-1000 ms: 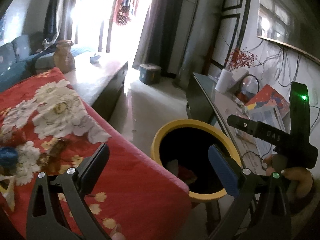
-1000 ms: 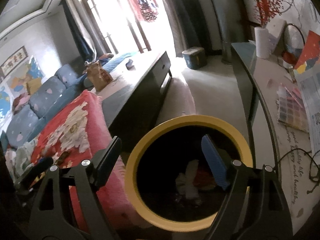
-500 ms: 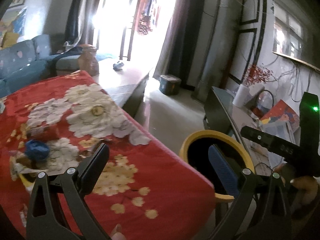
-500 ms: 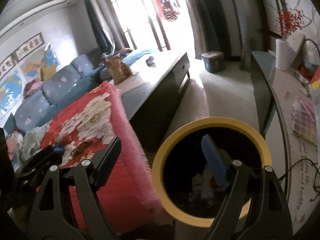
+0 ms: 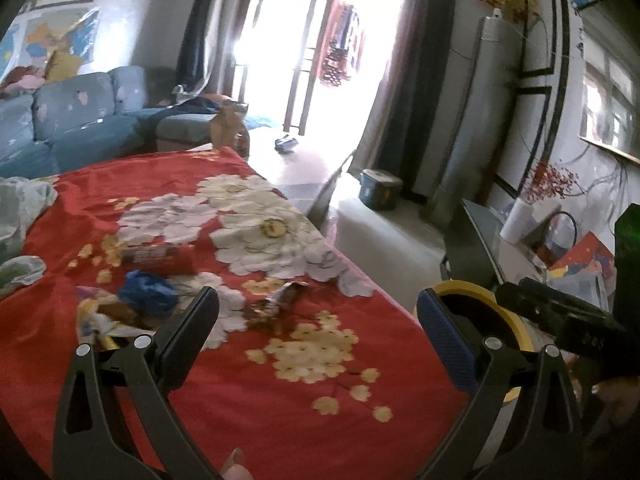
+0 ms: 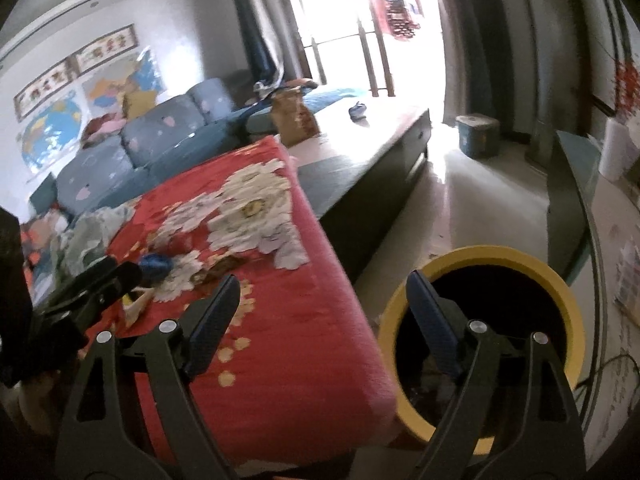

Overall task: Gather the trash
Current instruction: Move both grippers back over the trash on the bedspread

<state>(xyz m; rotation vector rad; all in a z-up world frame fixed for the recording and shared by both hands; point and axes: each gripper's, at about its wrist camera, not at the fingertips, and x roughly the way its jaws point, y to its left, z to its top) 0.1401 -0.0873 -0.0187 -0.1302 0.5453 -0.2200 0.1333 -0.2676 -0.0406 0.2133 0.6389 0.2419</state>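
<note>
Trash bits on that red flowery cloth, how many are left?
4 visible: brown wrapper mid-cloth, blue wad left of it, red packet behind, yellow-white scraps nearest; others may hide.

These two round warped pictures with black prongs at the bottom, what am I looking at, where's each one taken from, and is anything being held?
There is no robot here. A person holds a hand-operated two-finger gripper in each hand, and each has a wide-angle camera looking along its fingers, hence the warped look. One picture comes from the left gripper, the other from the right gripper. Both are open and hold nothing.

The left view looks over a red flowered cloth with litter on it: a brown wrapper, a crumpled blue piece and a red packet. The right gripper points at the edge of that cloth, with a yellow-rimmed bin beside it, where the trash presumably goes.
</note>
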